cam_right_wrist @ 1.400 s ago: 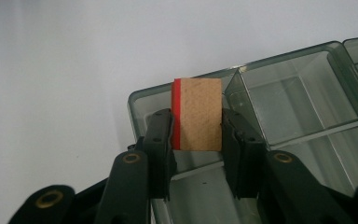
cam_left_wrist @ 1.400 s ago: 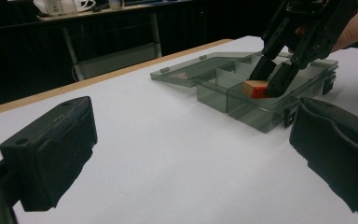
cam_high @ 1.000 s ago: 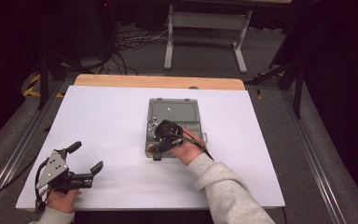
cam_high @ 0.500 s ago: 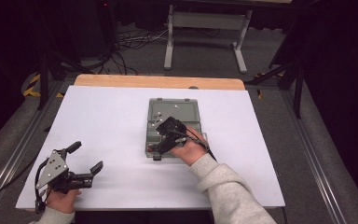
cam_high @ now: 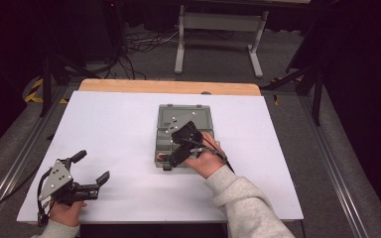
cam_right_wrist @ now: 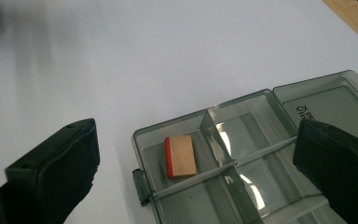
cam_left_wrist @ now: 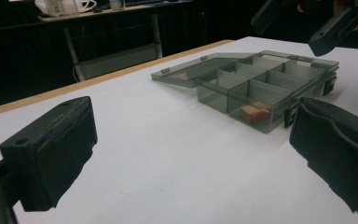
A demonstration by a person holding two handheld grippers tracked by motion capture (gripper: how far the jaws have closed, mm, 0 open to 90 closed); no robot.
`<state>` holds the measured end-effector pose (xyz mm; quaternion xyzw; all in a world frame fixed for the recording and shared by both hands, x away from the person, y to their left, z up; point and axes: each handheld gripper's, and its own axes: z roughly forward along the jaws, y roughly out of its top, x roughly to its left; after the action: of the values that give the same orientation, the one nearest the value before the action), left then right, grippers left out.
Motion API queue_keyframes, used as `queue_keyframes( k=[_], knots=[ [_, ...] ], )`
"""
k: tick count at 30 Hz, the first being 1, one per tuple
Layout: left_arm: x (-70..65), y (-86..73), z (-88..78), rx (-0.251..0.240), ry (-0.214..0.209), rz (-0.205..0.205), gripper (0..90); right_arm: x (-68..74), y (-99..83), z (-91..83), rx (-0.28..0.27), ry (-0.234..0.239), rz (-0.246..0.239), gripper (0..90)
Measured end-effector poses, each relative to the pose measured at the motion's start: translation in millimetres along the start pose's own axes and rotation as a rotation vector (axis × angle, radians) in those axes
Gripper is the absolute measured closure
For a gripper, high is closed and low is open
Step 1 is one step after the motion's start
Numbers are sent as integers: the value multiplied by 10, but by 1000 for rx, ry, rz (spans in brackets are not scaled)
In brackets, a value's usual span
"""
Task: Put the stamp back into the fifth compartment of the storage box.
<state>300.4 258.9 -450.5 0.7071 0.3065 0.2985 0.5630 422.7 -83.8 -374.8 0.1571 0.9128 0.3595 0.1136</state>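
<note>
A grey see-through compartment box (cam_high: 193, 119) lies open in the middle of the white table, its lid folded flat on the far side. A small wooden block with a red edge (cam_right_wrist: 181, 156) lies in a corner compartment of the box (cam_right_wrist: 242, 154). My right gripper (cam_high: 172, 154) hovers over the box's near left corner, jaws wide open (cam_right_wrist: 196, 140) on either side of the block, holding nothing. My left gripper (cam_high: 93, 166) rests low at the front left, open and empty (cam_left_wrist: 191, 149), facing the box (cam_left_wrist: 256, 84) and the block (cam_left_wrist: 251, 112).
The white tabletop (cam_high: 109, 129) has a wooden strip (cam_high: 168, 87) along its far edge. Beyond it stand a metal stand (cam_high: 218, 29) and cables on the floor. The right gripper (cam_left_wrist: 328, 23) hangs above the box in the left gripper view.
My right gripper has shifted a little over the box's near left corner. The left gripper has stayed where it was.
</note>
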Motion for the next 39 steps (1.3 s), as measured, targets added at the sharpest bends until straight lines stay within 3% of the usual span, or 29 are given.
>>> queue_keyframes(
  k=[22,39],
  knots=[
    [3,-4,-1,-2,3,-3,15,14,-151,-405,-93,-42,25,0],
    [5,-7,-1,-3,6,-4,15,-47,-518,-770,-181,-105,89,0]
  ],
)
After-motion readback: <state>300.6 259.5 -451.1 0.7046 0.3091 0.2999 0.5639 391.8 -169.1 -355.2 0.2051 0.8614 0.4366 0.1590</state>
